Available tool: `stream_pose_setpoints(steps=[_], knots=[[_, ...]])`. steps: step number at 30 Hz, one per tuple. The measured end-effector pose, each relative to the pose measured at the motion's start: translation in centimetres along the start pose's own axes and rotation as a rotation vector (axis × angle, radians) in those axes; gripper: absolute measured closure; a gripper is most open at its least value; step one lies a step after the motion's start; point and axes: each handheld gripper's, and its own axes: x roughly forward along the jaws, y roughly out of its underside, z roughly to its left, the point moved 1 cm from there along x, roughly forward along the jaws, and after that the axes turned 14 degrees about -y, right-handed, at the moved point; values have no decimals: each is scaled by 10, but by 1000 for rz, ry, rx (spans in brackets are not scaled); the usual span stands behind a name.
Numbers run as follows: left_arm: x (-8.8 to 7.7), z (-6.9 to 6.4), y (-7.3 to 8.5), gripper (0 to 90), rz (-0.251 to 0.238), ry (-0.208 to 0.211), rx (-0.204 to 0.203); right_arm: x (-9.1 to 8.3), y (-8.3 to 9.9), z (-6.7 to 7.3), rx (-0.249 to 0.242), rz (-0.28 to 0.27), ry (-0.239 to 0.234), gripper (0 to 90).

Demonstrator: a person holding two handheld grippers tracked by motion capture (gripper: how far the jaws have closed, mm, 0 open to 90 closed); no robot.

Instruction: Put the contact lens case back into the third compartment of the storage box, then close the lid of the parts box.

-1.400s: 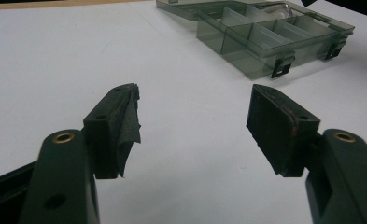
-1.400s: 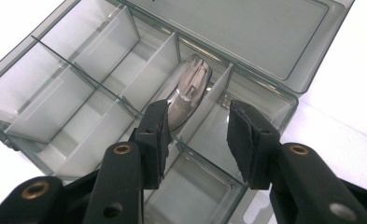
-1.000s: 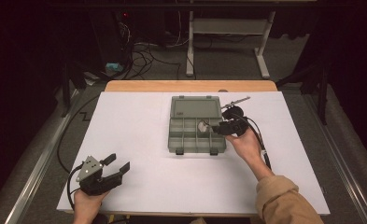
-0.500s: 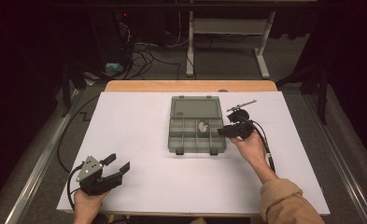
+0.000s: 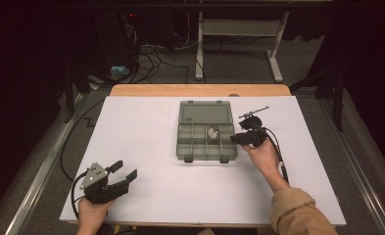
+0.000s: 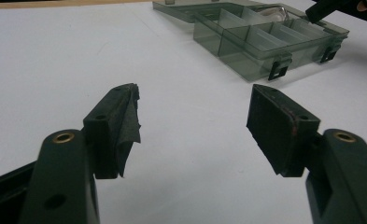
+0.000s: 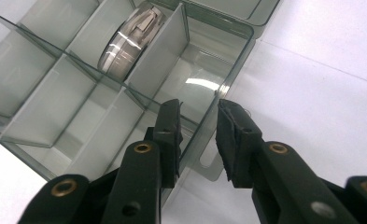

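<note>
Dark room, cabled floor (image 5: 151, 54), white table frame (image 5: 239, 34)

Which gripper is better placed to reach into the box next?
Right. The right gripper sits at the box edge, beside the metal part. The left gripper rests far off, near the table's front.

A grey see-through plastic box (image 5: 207, 131) is lying open and flat on the white desk (image 5: 146, 127), near its middle and toward the far edge. Its lid is resting flat behind it, and thin walls are dividing the tray into small compartments. Two dark latches are hanging at the front edge. A round silvery metal part (image 7: 127, 41) is sitting tilted in one compartment of the middle row, right of centre, leaning against a divider.
</note>
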Motion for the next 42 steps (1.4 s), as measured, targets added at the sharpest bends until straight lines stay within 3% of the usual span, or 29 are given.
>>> stream_pose_setpoints(steps=[17, 20, 30, 35, 42], knots=[[1, -6, 2, 347, 7, 16, 11, 0, 4, -2, 22, -31, -14, 715], [2, -11, 3, 348, 7, 24, 37, -1, 6, -3, 23, -47, -18, 721], [13, -30, -2, 351, -19, 48, 38, -1, 8, -3, 2, -55, -20, 726], [27, -34, -9, 358, -19, 48, -28, -1, 9, -5, 9, -71, -31, 730], [41, -40, -10, 366, -30, 33, 2, -1, 9, -5, 5, -66, -31, 730]])
